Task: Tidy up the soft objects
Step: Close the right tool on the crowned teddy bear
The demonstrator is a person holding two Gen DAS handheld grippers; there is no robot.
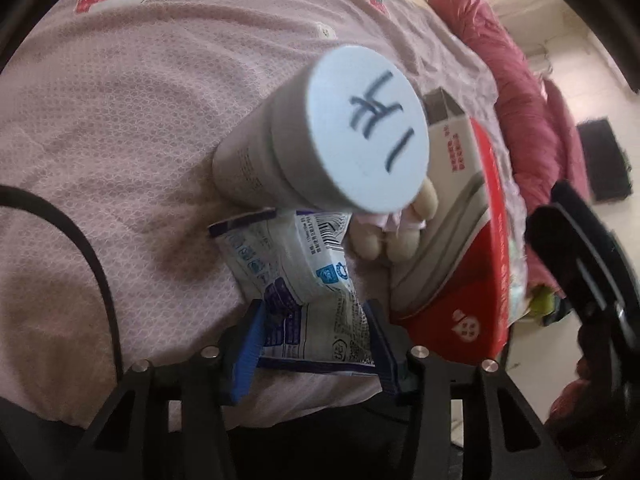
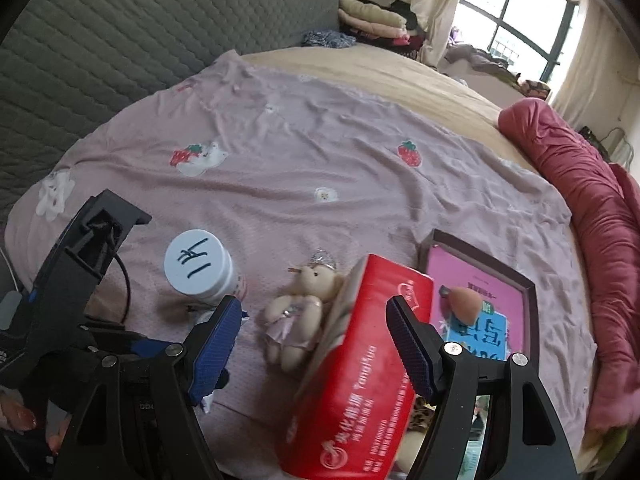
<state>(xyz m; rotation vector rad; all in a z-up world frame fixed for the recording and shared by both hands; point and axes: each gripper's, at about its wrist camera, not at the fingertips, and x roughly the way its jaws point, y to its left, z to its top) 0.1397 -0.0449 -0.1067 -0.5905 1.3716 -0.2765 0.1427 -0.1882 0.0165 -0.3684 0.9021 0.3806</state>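
In the left wrist view my left gripper [image 1: 316, 346] has its blue pads against both side edges of a white and purple soft packet [image 1: 308, 292] lying on the pink bedsheet [image 1: 120, 140]. Just beyond it stand a white lidded bottle [image 1: 368, 128] and a small cream teddy bear [image 1: 392, 236]. My right gripper [image 2: 316, 344] is open, straddling the near end of a red tissue pack [image 2: 360, 360] without pressing it. The teddy bear [image 2: 300, 312] lies left of that pack and the bottle [image 2: 198, 266] further left. The left gripper's body [image 2: 80, 280] shows at the left edge.
A dark-framed tray with a pink card [image 2: 480, 280] holds a peach makeup sponge [image 2: 460, 300] right of the red pack. A rolled red quilt [image 2: 580, 200] lines the bed's right side. A grey quilted headboard [image 2: 120, 40] and piled clothes [image 2: 372, 16] lie beyond.
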